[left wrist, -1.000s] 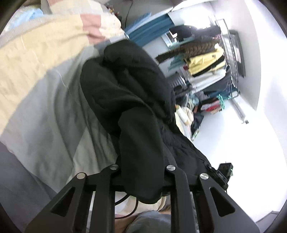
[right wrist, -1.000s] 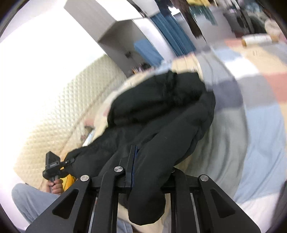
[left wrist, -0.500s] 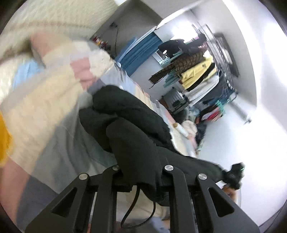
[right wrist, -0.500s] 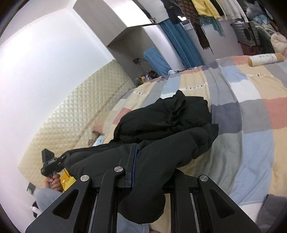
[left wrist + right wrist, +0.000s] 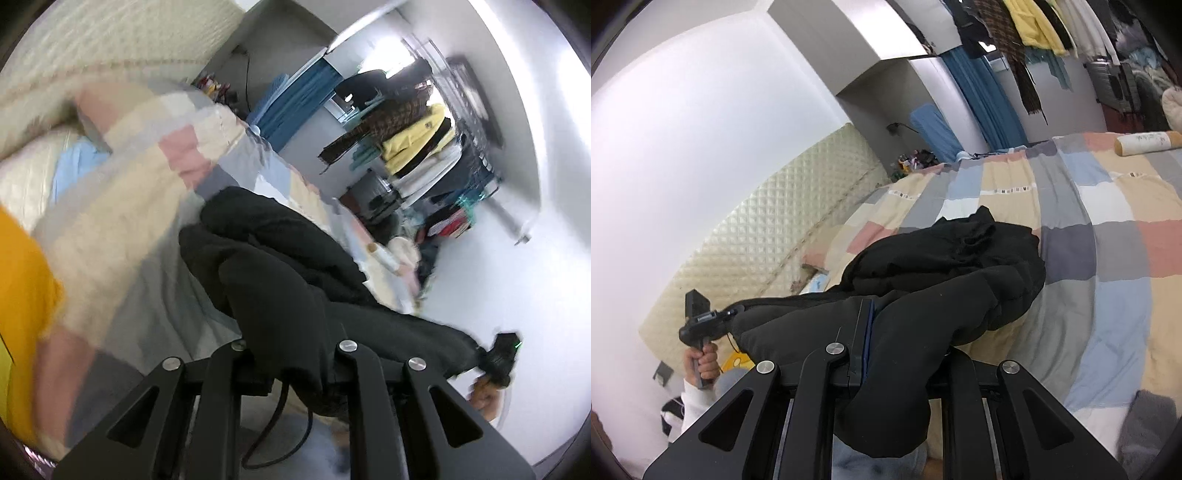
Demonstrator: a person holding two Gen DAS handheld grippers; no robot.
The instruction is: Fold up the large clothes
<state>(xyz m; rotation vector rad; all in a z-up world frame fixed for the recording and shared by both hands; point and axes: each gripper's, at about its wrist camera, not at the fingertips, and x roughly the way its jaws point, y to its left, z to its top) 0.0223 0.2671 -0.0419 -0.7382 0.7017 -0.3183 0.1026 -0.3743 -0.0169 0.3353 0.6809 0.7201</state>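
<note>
A large black padded jacket point(image 5: 953, 266) lies bunched on the patchwork bedspread point(image 5: 1108, 221), its near edge lifted and stretched between both grippers. My left gripper point(image 5: 291, 354) is shut on a fold of the jacket point(image 5: 273, 295); the cloth hides its fingertips. My right gripper point(image 5: 897, 354) is shut on the other end of the near edge, cloth hanging down between its arms. The right gripper shows at the right of the left wrist view point(image 5: 498, 354). The left gripper shows at the left of the right wrist view point(image 5: 701, 325).
A quilted cream headboard point(image 5: 775, 236) runs along the bed's left side. A rolled cream bolster point(image 5: 1145, 142) lies at the far corner. A rack of hanging clothes point(image 5: 424, 140) and blue curtains point(image 5: 982, 85) stand beyond the bed. Something yellow point(image 5: 18, 314) is at the left.
Both grippers have lifted and drawn back from the bed with the jacket's edge, stretching it between them; the views tilted up and show more of the room.
</note>
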